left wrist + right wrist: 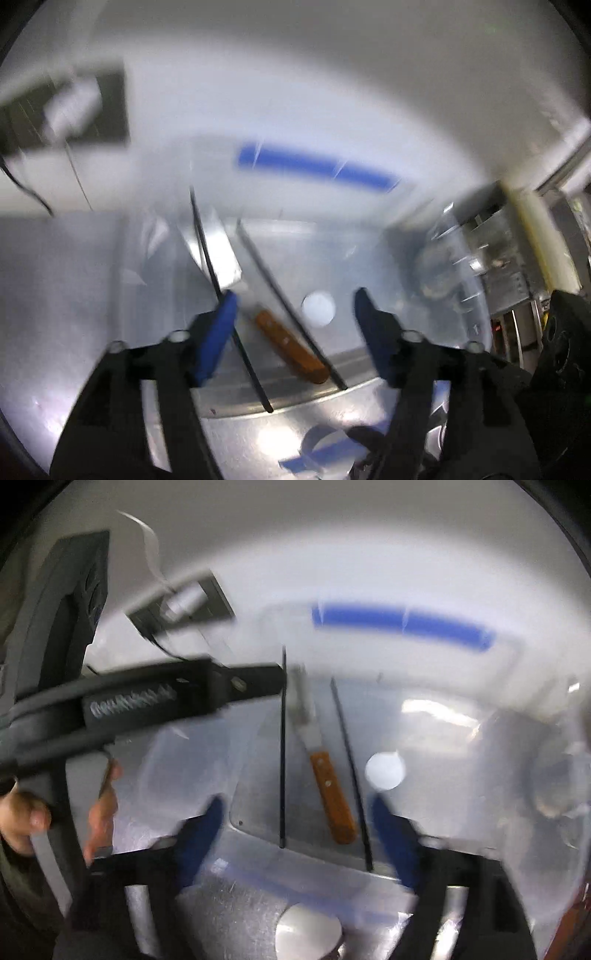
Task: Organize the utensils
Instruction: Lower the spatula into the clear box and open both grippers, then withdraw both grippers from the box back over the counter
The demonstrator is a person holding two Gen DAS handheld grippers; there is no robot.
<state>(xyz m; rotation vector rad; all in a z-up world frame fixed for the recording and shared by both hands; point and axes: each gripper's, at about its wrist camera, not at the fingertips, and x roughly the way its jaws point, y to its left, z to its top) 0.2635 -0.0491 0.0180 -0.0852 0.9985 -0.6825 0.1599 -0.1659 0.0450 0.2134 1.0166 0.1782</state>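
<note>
Blur from motion degrades both wrist views, so fine contact cannot be confirmed. Left tongs (293, 314) stand wide and empty above a clear plastic bin (458, 266) that sits on the metal desk (55, 295). Right tongs (295, 825) are likewise spread wide, holding nothing.

Inside the bin lie a wooden-handled knife (330, 801), blade pointing away, and two thin black chopsticks (283, 746), one on either side of it and near it.

Risks, as judged:
- Left blue pad sits just beside, possibly touching, one chopstick; a closing stroke may flick it sideways.
- Chopsticks are thin and lie flat; the pads may slip over them.
- Both tongs converge on the same cluster and could collide.
- The knife blade may shift if a neighbouring stick is dragged.
- The light bin could slide on the smooth desk if its wall is struck.
</note>
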